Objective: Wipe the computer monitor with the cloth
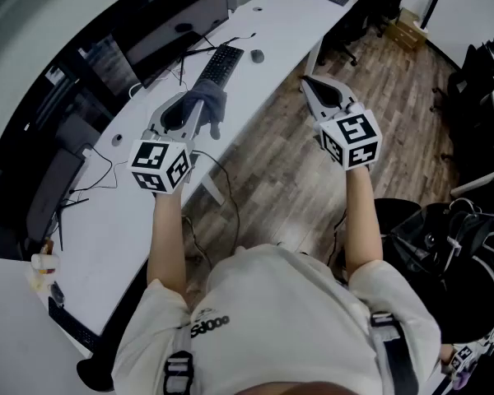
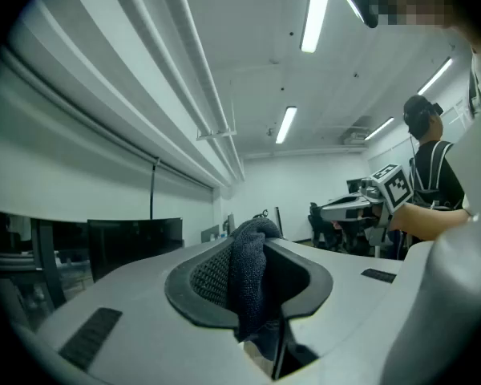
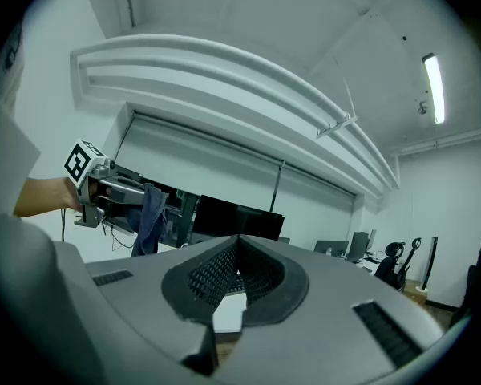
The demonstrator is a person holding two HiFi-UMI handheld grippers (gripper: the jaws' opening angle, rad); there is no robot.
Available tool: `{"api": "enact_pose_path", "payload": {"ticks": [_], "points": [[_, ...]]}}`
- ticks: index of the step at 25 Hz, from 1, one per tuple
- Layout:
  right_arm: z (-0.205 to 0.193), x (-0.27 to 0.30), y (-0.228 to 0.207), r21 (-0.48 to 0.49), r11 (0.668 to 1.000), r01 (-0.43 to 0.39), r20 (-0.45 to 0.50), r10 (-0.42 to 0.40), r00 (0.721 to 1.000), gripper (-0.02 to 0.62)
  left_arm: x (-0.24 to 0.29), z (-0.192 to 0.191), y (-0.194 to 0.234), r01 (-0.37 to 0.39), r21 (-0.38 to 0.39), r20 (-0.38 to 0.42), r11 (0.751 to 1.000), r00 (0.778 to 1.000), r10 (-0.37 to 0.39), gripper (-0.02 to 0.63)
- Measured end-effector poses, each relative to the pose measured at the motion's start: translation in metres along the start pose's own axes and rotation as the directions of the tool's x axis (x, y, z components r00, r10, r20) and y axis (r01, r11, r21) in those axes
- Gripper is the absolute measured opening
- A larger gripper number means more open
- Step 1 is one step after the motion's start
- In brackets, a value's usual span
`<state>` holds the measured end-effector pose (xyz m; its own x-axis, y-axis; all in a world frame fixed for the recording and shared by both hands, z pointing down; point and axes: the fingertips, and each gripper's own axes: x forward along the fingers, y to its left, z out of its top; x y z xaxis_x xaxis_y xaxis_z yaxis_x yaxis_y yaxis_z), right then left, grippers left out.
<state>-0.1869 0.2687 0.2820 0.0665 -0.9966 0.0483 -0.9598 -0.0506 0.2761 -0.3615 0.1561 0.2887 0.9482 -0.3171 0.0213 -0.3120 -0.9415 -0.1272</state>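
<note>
A dark grey-blue cloth (image 1: 212, 105) is pinched in my left gripper (image 1: 202, 90), which is shut on it above the desk edge, near the keyboard. In the left gripper view the cloth (image 2: 248, 283) bulges out between the jaws and hangs down. A wide black monitor (image 1: 179, 23) stands at the back of the white desk (image 1: 272, 23), well beyond the cloth; the monitor (image 3: 235, 218) also shows ahead in the right gripper view. My right gripper (image 1: 307, 81) hangs over the wooden floor, shut with nothing in it; its jaws (image 3: 239, 239) meet at the tip.
A black keyboard (image 1: 221, 64) and a mouse (image 1: 257, 56) lie on the desk in front of the monitor. Cables (image 1: 99, 175) trail over the desk at the left. Office chairs (image 1: 370, 11) stand further along, and a black bag (image 1: 453, 253) sits at the right.
</note>
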Motion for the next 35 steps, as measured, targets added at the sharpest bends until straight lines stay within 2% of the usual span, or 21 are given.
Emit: {"api": "enact_pose_path", "payload": {"ticks": [11, 22, 26, 31, 35], "points": [[-0.017, -0.016, -0.033, 0.006, 1.000, 0.002, 0.020, -0.002, 1.000, -0.006, 0.027, -0.008, -0.030, -0.016, -0.006, -0.027, 1.000, 1.000, 0.015, 0.094], [-0.069, -0.025, -0.078, 0.033, 0.999, -0.037, -0.029, 0.038, 0.999, -0.006, 0.062, -0.020, -0.059, -0.077, -0.015, -0.057, 0.997, 0.996, 0.076, 0.094], [-0.074, -0.009, -0.093, 0.048, 0.998, -0.029, -0.010, 0.029, 1.000, -0.006, 0.082, -0.026, -0.049, -0.082, -0.015, -0.067, 0.997, 0.995, 0.080, 0.094], [-0.086, 0.031, -0.120, 0.116, 0.993, -0.036, -0.002, 0.036, 0.999, -0.006, 0.122, -0.039, -0.021, -0.077, -0.030, -0.067, 0.997, 0.995, 0.075, 0.094], [-0.096, 0.078, -0.144, 0.090, 0.995, -0.053, -0.016, 0.055, 0.998, -0.006, 0.171, -0.047, 0.019, -0.068, -0.026, -0.042, 0.997, 0.997, 0.067, 0.094]]}}
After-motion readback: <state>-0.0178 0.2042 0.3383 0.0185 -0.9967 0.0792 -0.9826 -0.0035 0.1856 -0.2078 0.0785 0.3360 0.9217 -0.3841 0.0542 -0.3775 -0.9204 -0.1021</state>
